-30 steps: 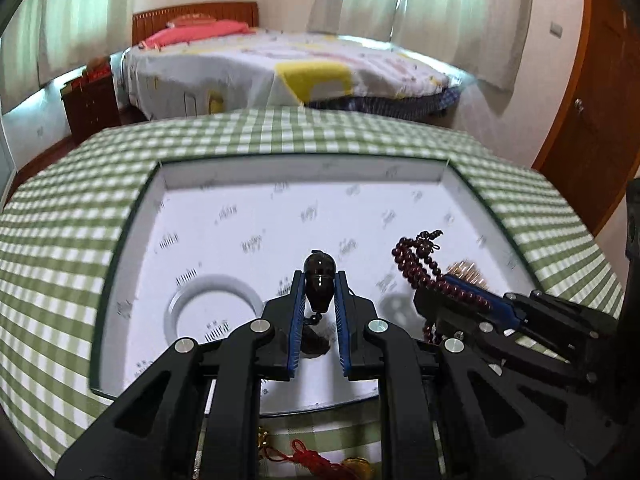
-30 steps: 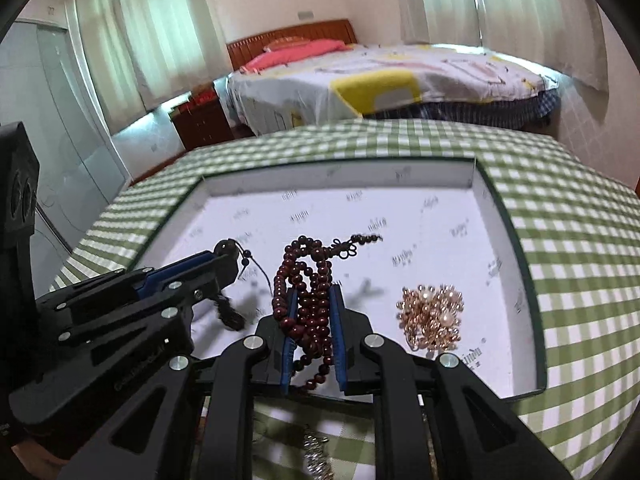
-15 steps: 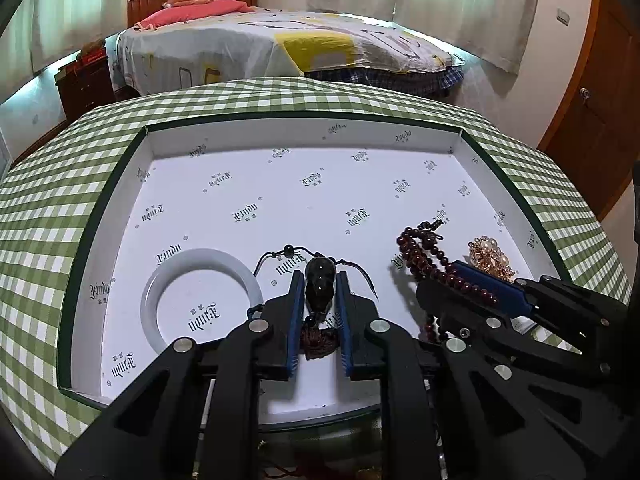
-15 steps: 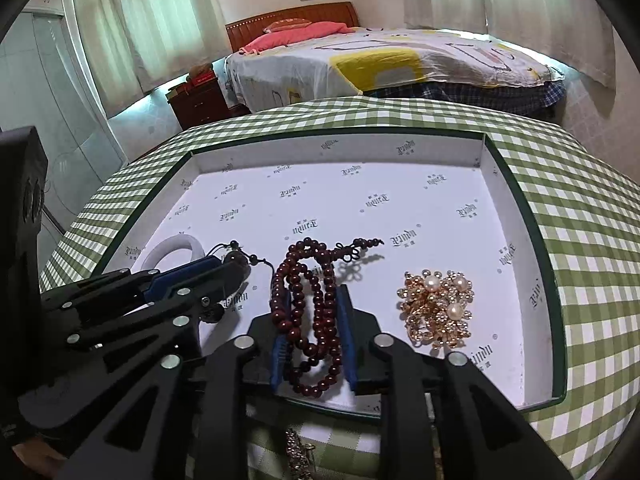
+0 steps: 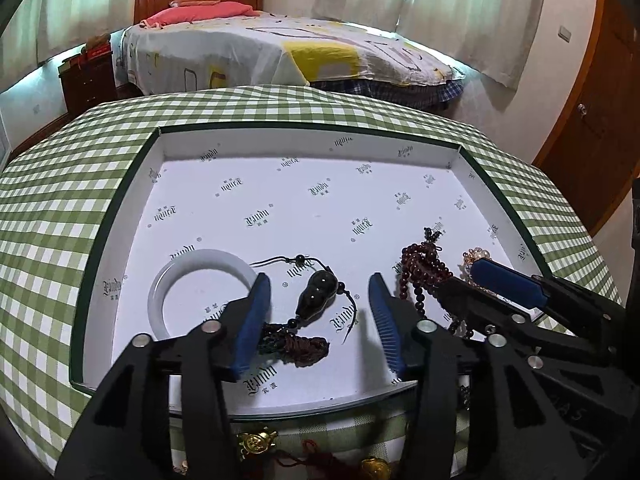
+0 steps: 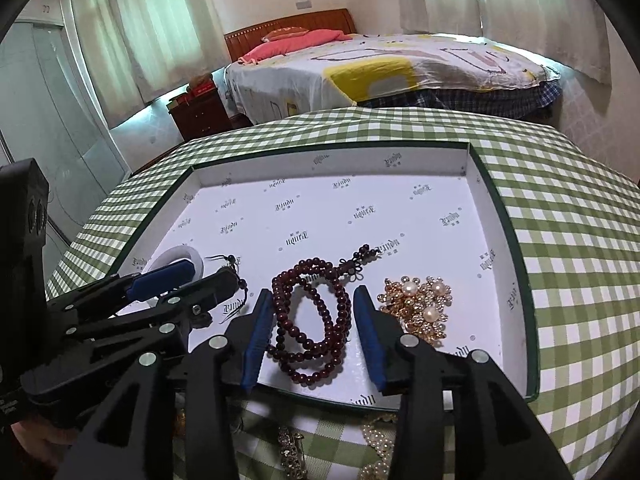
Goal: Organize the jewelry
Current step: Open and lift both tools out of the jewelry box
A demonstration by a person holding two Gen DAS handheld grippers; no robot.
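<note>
Shallow white box (image 5: 304,148) on a green-checked table (image 5: 60,208), holding 4 pieces. Left gripper (image 5: 320,288) low over the near edge, jaws opening, pads clear of the dark gourd pendant (image 5: 316,294) lying between them on the box floor, tassel beside it. White bangle (image 5: 160,292) just left. Right gripper (image 6: 310,304) alongside, jaws opening too, the dark red bead bracelet (image 6: 312,320) loose between them, resting in the box. Gold pearl brooch (image 6: 420,304) just right of the beads.
</note>
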